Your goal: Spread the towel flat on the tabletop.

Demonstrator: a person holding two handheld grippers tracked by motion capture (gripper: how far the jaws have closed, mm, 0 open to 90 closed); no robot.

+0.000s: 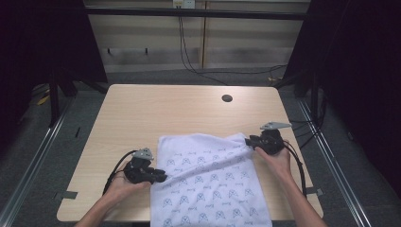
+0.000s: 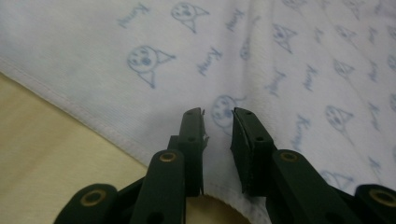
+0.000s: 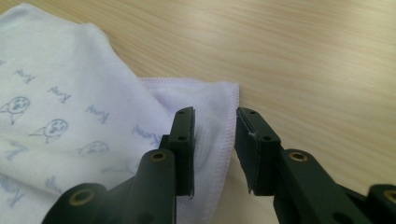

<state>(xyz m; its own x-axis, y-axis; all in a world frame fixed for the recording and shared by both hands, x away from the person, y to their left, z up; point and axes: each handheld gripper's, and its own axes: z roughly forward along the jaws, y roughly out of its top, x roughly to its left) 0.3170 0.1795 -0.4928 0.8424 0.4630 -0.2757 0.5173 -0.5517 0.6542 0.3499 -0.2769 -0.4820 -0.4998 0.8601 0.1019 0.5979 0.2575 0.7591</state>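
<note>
We have the white printed cotton cloth [image 1: 208, 175] between us — left gripper [image 2: 218, 122] at 8 o'clock, right gripper [image 3: 215, 122] at 2, both narrowly parted, unclamped; next, we judge, close on the hems.

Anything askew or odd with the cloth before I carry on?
Yes: the white cloth with the pale blue print lies askew, its near end hanging off the wooden table, with a corner doubled over by the right gripper. Both grippers' jaws stand open; left gripper over its hem.

L gripper [image 2: 218, 122] jaws apart, over printed cloth [image 2: 261, 60]
</note>
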